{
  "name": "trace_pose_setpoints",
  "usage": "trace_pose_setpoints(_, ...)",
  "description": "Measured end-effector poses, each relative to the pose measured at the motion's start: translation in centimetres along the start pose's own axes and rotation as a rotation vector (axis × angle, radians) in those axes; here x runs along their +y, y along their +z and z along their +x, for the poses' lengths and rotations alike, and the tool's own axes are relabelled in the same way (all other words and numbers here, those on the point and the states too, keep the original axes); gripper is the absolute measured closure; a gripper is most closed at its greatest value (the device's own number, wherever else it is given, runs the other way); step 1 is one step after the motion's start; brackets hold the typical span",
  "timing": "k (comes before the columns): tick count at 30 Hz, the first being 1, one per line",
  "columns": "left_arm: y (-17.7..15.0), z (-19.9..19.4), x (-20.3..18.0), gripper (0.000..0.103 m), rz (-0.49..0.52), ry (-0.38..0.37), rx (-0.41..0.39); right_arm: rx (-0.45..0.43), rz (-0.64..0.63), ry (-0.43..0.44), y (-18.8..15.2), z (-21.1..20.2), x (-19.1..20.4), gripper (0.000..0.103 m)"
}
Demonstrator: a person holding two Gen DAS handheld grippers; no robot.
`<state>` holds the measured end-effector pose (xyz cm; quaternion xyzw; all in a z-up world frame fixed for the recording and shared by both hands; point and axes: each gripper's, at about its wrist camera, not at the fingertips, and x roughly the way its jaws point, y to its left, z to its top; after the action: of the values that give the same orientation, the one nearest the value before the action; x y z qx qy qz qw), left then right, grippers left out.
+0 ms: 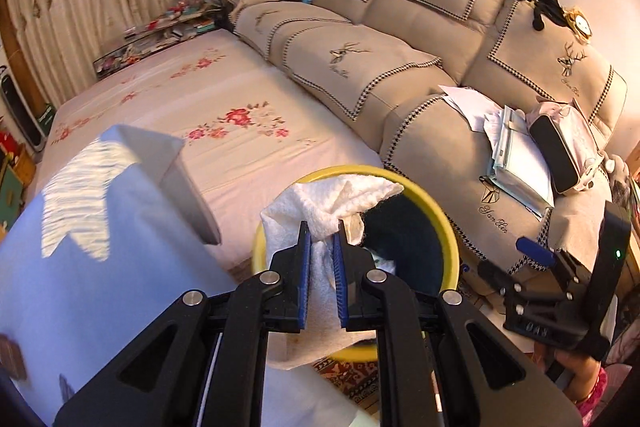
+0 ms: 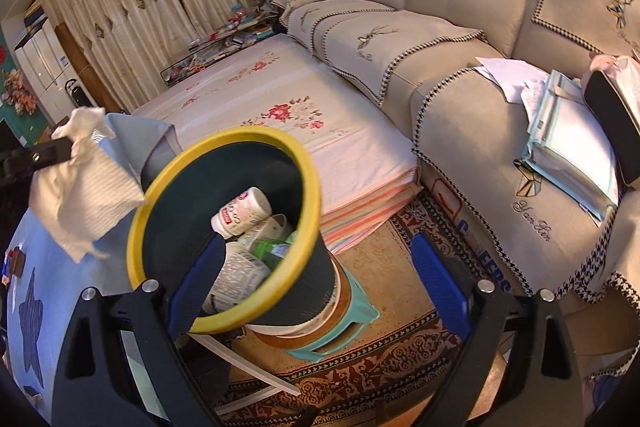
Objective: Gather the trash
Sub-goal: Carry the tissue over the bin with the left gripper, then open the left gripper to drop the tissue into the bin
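A crumpled white tissue (image 1: 332, 203) is pinched between the blue pads of my left gripper (image 1: 322, 231), which is shut on it. It hangs just over the near rim of a dark waste bin with a yellow rim (image 1: 440, 211). In the right wrist view the same tissue (image 2: 80, 187) dangles left of the bin (image 2: 148, 195), which holds a white bottle (image 2: 244, 211), printed paper and a green item. My right gripper (image 2: 319, 239) stands wide open beside the bin with nothing gripped. Its left finger (image 2: 196, 287) overlaps the bin's near rim. It also shows as the black gripper (image 1: 532, 259) right of the bin.
The bin stands on a teal stool (image 2: 352, 323) over a patterned rug (image 2: 380, 367). A table with a blue cloth (image 1: 100, 287) lies left. A floral mattress (image 1: 224, 131) and a beige sofa (image 1: 360, 67) with papers (image 1: 520, 163) and a pouch (image 1: 560, 147) fill the far side.
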<state>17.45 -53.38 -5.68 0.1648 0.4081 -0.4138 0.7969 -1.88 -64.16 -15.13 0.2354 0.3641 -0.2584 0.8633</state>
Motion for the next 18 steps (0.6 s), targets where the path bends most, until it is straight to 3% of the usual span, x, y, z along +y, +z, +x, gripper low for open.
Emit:
trace_pose_setpoints(3, 1.0, 2.3, -1.6, 0.091, 0.011, -0.008, 0.013, 0.011, 0.023, -0.011, -0.3, 0.4, -1.3, 0.014)
trace_pose_setpoints(4, 1.2, 3.1, -2.0, 0.084, 0.015, -0.007, 0.022, 0.016, 0.029, -0.013, -0.4, 0.5, -1.6, 0.014)
trace_pose_setpoints(5, 1.3, 3.7, -2.3, 0.067, 0.018, -0.002, 0.033, 0.020, 0.033, -0.014, -0.5, 0.6, -1.8, 0.014)
trace_pose_setpoints(6, 1.5, 4.5, -2.5, 0.040, 0.018, 0.018, 0.050, 0.023, 0.036, -0.014, -0.6, 0.7, -1.9, 0.014)
trace_pose_setpoints(8, 1.5, 5.6, -2.7, 0.026, 0.018, 0.052, 0.069, 0.028, 0.039, -0.011, -0.7, 0.8, -2.1, 0.014)
trace_pose_setpoints(12, 1.3, 5.4, -2.4, 0.024, 0.014, 0.050, 0.085, 0.037, 0.032, -0.006, -0.8, 1.0, -2.0, 0.014)
trace_pose_setpoints(18, -0.4, -0.7, 0.4, 0.020, -0.020, 0.055, 0.015, 0.036, 0.011, 0.015, -0.8, 0.7, -0.5, 0.014)
